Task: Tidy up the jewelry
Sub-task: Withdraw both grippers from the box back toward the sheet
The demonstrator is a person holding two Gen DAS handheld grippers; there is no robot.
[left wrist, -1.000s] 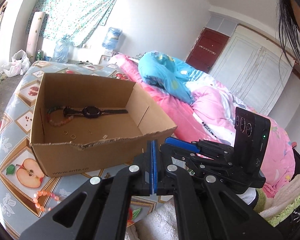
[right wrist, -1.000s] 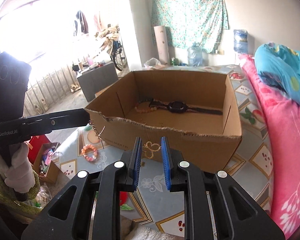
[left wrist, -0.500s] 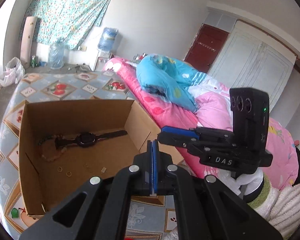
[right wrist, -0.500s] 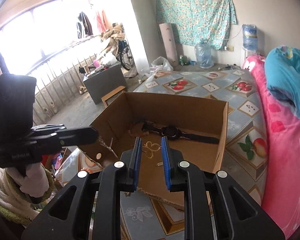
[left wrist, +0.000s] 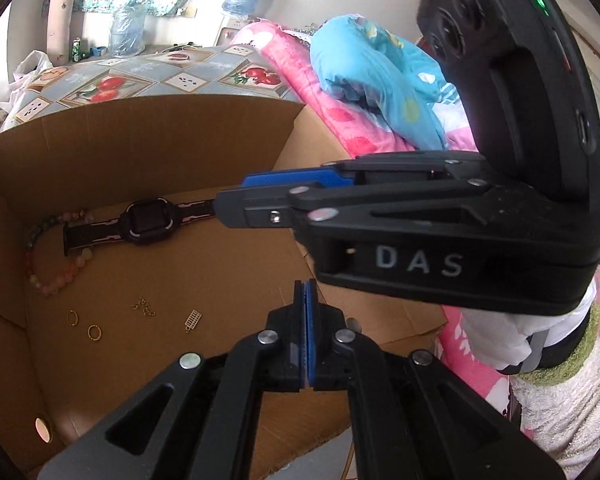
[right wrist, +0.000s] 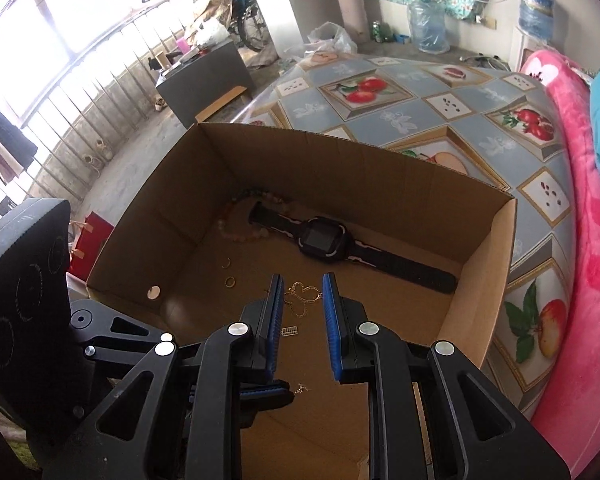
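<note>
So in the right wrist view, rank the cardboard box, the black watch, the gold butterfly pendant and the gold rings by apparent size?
1. cardboard box
2. black watch
3. gold butterfly pendant, which sits nearer the camera, so its real size is unsure
4. gold rings, which look alike

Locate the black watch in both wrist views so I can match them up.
Left wrist: the black watch lies at centre-left on the box floor, near the far wall, its strap over the bead bracelet.
Right wrist: the black watch lies mid-frame, running diagonally.
Shared landmark: the cardboard box.
</note>
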